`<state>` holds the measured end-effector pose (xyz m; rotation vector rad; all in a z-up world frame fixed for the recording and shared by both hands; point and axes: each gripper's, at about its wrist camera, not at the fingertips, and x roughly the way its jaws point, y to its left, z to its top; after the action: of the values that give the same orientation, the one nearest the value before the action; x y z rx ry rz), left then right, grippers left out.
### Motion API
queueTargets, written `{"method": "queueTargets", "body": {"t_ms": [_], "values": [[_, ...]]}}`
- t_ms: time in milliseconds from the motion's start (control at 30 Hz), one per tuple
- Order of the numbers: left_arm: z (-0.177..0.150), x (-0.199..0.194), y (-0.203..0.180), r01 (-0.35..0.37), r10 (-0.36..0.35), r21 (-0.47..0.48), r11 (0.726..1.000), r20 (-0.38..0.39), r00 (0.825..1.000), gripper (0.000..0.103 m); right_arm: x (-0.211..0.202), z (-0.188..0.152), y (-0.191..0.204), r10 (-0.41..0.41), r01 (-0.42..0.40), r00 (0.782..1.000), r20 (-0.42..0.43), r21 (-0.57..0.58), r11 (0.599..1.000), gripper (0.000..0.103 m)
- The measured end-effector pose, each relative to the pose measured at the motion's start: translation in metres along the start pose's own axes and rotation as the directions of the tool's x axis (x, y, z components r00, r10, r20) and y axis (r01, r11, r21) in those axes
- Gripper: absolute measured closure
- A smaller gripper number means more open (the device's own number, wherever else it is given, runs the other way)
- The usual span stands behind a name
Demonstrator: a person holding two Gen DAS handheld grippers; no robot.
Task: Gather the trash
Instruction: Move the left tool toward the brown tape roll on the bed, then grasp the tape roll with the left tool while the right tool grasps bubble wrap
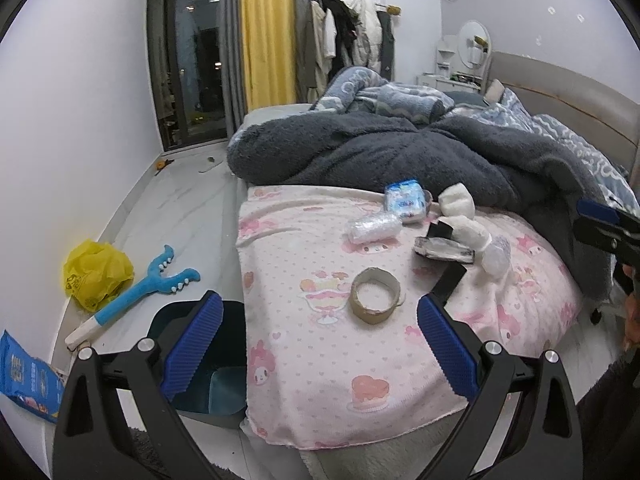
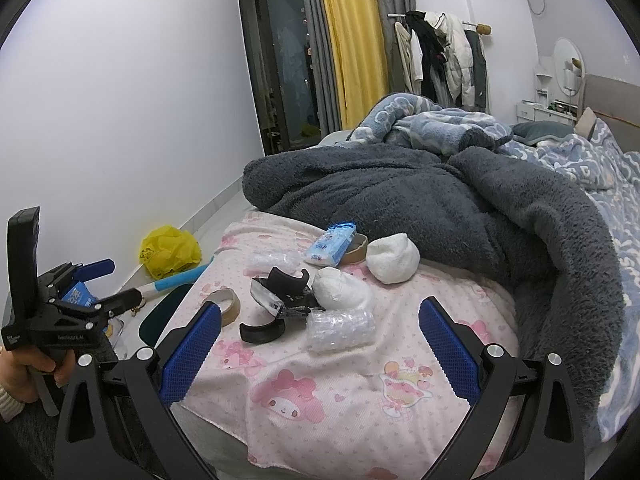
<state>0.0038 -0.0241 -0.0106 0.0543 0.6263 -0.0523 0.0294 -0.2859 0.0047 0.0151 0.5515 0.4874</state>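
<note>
Left wrist view has us hovering our left claw (image 1: 318, 344) wide open and empty over the foot of the bed, its blue ribbed fingers (image 1: 192, 344) straddling the pink cartoon-print blanket (image 1: 320, 392). We judge this spread is there so either claw can drop onto a piece of litter without first opening. Our right claw (image 2: 320, 350) is likewise parted and holds nothing, poised near the cluster of rubbish.

That rubbish lies gathered on the pink blanket, just in front of the heaped dark grey fleece blanket (image 2: 400, 200). Nearest the left claw is a spent brown cardboard tape ring (image 1: 375, 295), lying flat with its hollow up. Beyond it sit a clear crumpled bubble-wrap roll (image 1: 372, 227) and a blue-and-white soft tissue packet (image 1: 405, 197). From the right wrist view we see two white wadded paper lumps (image 2: 392, 258), another clear bubble-wrap bundle (image 2: 340, 328), a torn silvery-black wrapper (image 2: 266, 300) and curved black plastic pieces (image 2: 262, 330), all touching or just beside one another.

A dark teal plastic bin (image 1: 208, 376) stands on the floor against the bed's left edge, below the left claw, which we take to be where the litter goes. Everything looks light and crushable; the tape ring seems the simplest first grab.
</note>
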Motion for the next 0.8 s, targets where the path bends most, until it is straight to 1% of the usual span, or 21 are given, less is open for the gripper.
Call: {"method": "queueTargets", "body": {"t_ms": [133, 400, 600, 700, 767, 800], "values": [[0.001, 0.005, -0.004, 0.054, -0.054, 0.017, 0.998, -0.013, 0.998, 0.004, 0.003, 0.004, -0.005, -0.004, 0.004, 1.000, -0.018, 0.003, 1.000, 0.003], [0.005, 0.023, -0.010, 0.115, -0.112, 0.072, 0.991, -0.047, 0.993, 0.004, 0.022, 0.015, -0.011, 0.007, -0.008, 0.997, -0.072, -0.015, 1.000, 0.003], [0.005, 0.043, -0.008, 0.174, -0.166, 0.068, 0.982, -0.109, 0.980, 0.006, 0.040, 0.018, -0.024, 0.012, -0.009, 0.994, -0.109, 0.022, 1.000, 0.003], [0.005, 0.051, -0.009, 0.203, -0.192, 0.085, 0.975, -0.127, 0.973, 0.008, 0.051, 0.017, -0.029, 0.010, -0.005, 0.989, -0.146, 0.033, 0.999, 0.003], [0.004, 0.058, -0.008, 0.218, -0.203, 0.095, 0.971, -0.141, 0.969, 0.014, 0.057, 0.015, -0.030, 0.018, -0.014, 0.986, -0.167, 0.026, 1.000, 0.003], [0.004, 0.062, -0.008, 0.224, -0.208, 0.099, 0.970, -0.149, 0.967, 0.014, 0.060, 0.014, -0.028, 0.026, -0.024, 0.983, -0.180, 0.015, 1.000, 0.003]]}}
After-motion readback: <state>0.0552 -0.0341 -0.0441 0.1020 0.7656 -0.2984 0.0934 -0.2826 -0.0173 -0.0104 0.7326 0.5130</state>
